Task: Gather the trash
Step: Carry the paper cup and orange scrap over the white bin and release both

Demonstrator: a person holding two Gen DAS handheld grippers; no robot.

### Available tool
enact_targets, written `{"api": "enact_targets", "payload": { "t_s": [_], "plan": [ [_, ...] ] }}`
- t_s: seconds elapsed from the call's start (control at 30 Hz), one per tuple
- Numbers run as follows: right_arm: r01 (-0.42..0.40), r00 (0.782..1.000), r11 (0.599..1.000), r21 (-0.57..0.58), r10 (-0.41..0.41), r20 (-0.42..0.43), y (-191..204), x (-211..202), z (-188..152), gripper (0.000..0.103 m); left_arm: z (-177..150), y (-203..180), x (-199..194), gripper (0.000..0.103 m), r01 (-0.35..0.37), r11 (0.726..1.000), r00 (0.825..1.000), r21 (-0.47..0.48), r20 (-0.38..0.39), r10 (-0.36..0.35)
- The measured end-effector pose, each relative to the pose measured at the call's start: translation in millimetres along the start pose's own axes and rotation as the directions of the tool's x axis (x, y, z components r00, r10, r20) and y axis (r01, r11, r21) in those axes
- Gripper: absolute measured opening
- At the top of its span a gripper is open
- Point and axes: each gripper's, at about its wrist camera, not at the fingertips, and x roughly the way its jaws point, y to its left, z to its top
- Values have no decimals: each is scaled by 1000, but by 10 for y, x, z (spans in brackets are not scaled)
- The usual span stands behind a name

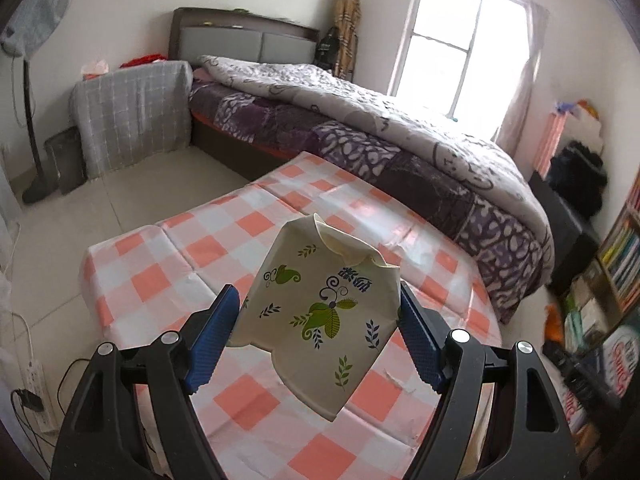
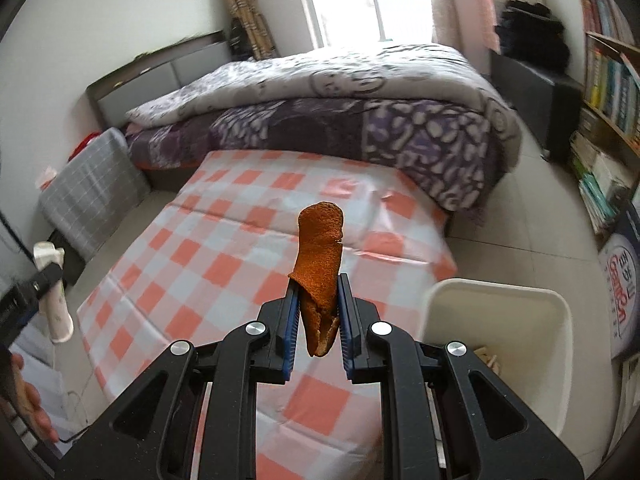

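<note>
Left wrist view: left gripper (image 1: 320,316) clamps a crushed paper cup (image 1: 320,312) above the checked tabletop (image 1: 168,264). Right gripper (image 2: 318,312) pinches orange peel (image 2: 320,276); the white bin (image 2: 556,320) beside it shows contents too cut off to identify. Bed (image 2: 360,120) beyond.

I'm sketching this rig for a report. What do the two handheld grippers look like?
Both look alike: the left gripper and right gripper have matte black angular frames with triangular cutouts, round silver pivot bolts, and blue ribbed pads on the fingers. No cables or sleeves show.
</note>
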Motion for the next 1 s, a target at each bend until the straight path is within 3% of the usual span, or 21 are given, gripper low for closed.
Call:
{"api": "enact_targets", "payload": {
  "t_s": [0.27,0.5,0.8,0.9,1.0],
  "plan": [
    [61,998,995,73,-64,27,-467,-147,12,17,-60,-407,60,76,54,998,998,44,4,-55],
    [98,995,982,163,-98,-6,-838,-170,3,18,-105,-749,69,76,111,992,994,63,-1,-111],
    [144,989,951,274,-136,-48,-1271,-226,-15,22,-281,-1261,116,77,219,966,975,140,-66,-212],
    [169,985,936,309,-167,-33,-1387,-302,-8,44,-361,-1421,112,77,250,954,967,165,-86,-239],
    [195,979,917,348,-205,-9,-1513,-398,6,50,-449,-1596,117,77,292,939,954,181,-118,-274]
  ]
}}
